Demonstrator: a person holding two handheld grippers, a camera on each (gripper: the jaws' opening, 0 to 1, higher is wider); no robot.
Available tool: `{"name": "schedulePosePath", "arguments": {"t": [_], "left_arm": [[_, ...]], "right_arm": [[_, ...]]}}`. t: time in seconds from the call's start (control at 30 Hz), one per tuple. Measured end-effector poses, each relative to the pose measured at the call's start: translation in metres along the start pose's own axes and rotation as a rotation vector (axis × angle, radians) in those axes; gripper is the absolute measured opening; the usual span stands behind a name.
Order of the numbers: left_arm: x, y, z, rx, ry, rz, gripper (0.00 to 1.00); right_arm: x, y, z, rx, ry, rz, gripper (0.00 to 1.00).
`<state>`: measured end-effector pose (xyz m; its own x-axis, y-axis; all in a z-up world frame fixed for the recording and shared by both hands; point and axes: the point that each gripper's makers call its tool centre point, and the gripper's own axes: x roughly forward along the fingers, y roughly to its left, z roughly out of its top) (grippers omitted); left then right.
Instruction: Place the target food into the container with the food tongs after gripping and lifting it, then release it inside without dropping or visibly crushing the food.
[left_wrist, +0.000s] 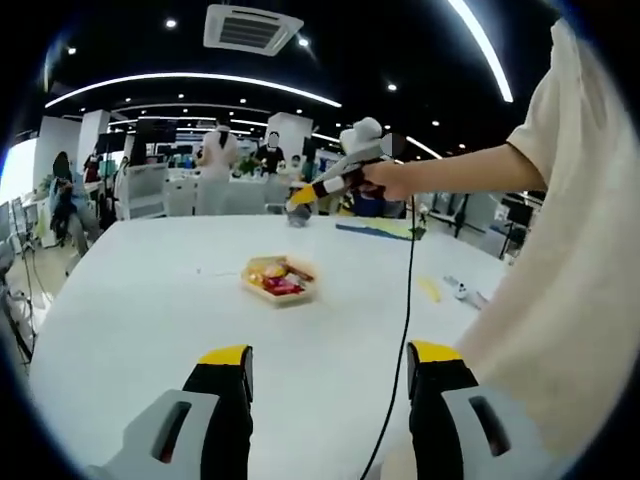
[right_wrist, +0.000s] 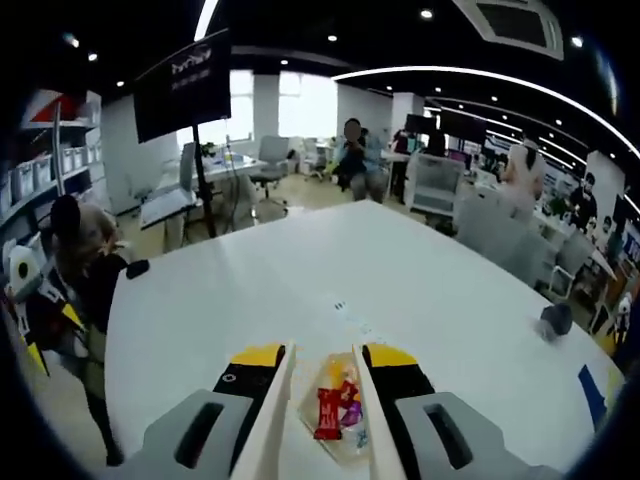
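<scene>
A clear shallow container (left_wrist: 280, 278) with red and yellow food packets sits in the middle of the white table (left_wrist: 150, 320). My left gripper (left_wrist: 330, 358) is low over the near table edge, jaws wide apart and empty, well short of the container. A hand holds my right gripper (left_wrist: 335, 182) in the air beyond the container. In the right gripper view, that gripper (right_wrist: 320, 362) holds cream food tongs (right_wrist: 273, 420), one arm lying along each jaw. The arms stand apart with nothing between them, and the container (right_wrist: 338, 408) lies below the gap.
A black cable (left_wrist: 406, 300) hangs from the right gripper across the table. A blue and yellow mat (left_wrist: 378, 229), a small dark object (right_wrist: 555, 320) and yellow and white bits (left_wrist: 445, 290) lie toward the far and right side. Chairs and people are beyond the table.
</scene>
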<state>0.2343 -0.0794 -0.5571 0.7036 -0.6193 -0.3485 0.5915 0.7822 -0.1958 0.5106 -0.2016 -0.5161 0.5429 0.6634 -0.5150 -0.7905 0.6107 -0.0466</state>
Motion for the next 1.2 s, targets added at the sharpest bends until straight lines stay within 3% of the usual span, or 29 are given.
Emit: {"name": "schedulePosePath", "arguments": {"t": [0.2,0.43,0.77,1.2], "left_arm": [[0.005,-0.004,0.0,0.022,0.011,-0.025,0.59],[0.005,0.007,0.007,0.023,-0.034,0.033,0.61],[0.009,0.0,0.006,0.024,-0.033,0.012,0.6],[0.011,-0.006,0.006,0.041,-0.035,0.002,0.59]], "right_arm": [[-0.006,0.005,-0.002,0.002,-0.01,0.011,0.3],[-0.014,0.011,-0.011,0.028,-0.021,0.02,0.3],[-0.024,0.023,-0.014,0.048,-0.048,0.038,0.31],[-0.036,0.055,-0.021,0.074,-0.075,0.105,0.31]]}}
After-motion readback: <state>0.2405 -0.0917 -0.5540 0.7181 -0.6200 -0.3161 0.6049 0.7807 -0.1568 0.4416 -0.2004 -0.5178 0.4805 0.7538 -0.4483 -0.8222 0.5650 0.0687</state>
